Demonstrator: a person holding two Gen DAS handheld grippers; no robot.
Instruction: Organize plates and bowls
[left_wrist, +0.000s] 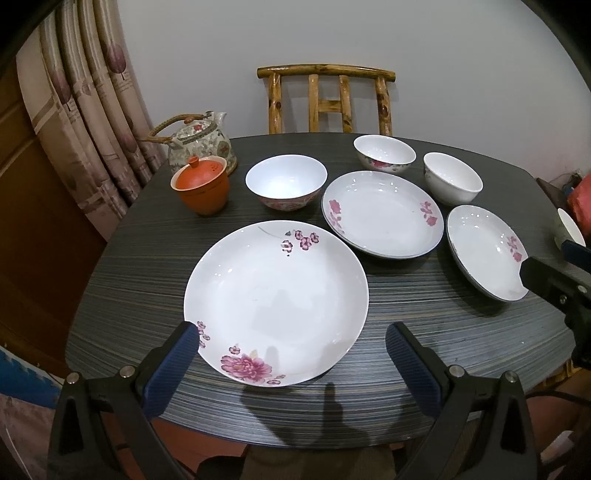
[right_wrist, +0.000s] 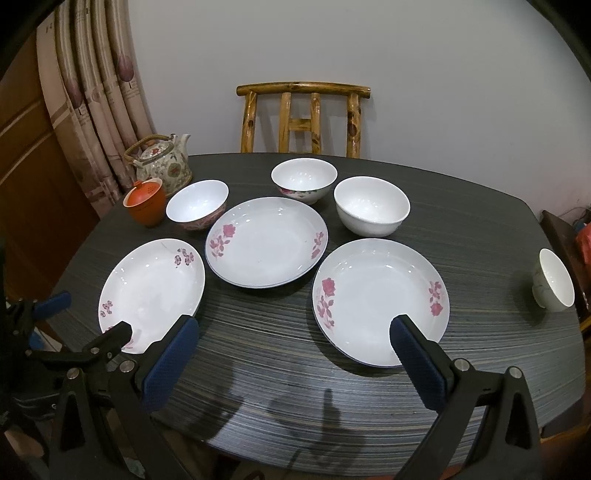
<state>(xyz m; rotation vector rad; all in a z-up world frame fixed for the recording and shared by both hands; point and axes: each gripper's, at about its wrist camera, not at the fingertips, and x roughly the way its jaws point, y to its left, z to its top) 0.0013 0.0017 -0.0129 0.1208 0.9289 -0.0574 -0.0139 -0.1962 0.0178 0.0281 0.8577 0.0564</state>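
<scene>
Nearest of all, the left tongs (left_wrist: 291, 354) hang wide open over the near edge of the dark striped bench (left_wrist: 155, 251), blue pads splayed either side of the big purple-flowered plate (left_wrist: 277, 302), gripping nothing; whether the left pad brushes the rim I cannot tell. Over to the right, the right tongs (right_wrist: 295, 343) gape just as wide and hold nothing, the right finger hanging over the near rim of the red-rose plate (right_wrist: 380, 299), the left finger out above bare bench between the two near plates. Behind them sits the middle plate (right_wrist: 267, 240) with a blue rim, flat on the bench. Bowls ring the back: a pink-patterned bowl (right_wrist: 197, 205) on the left, a floral bowl (right_wrist: 304, 179) further back, a plain white bowl (right_wrist: 371, 205) beside it, all upright and apart. One small bowl (right_wrist: 554, 280) stands alone near the far right edge. At back left, an orange lidded cup (left_wrist: 201, 184) stands just before a flowered teapot (left_wrist: 201, 142). A bamboo chair (left_wrist: 328, 99) stands behind, against a pale wall, curtains (left_wrist: 92, 92) hanging on the left.
</scene>
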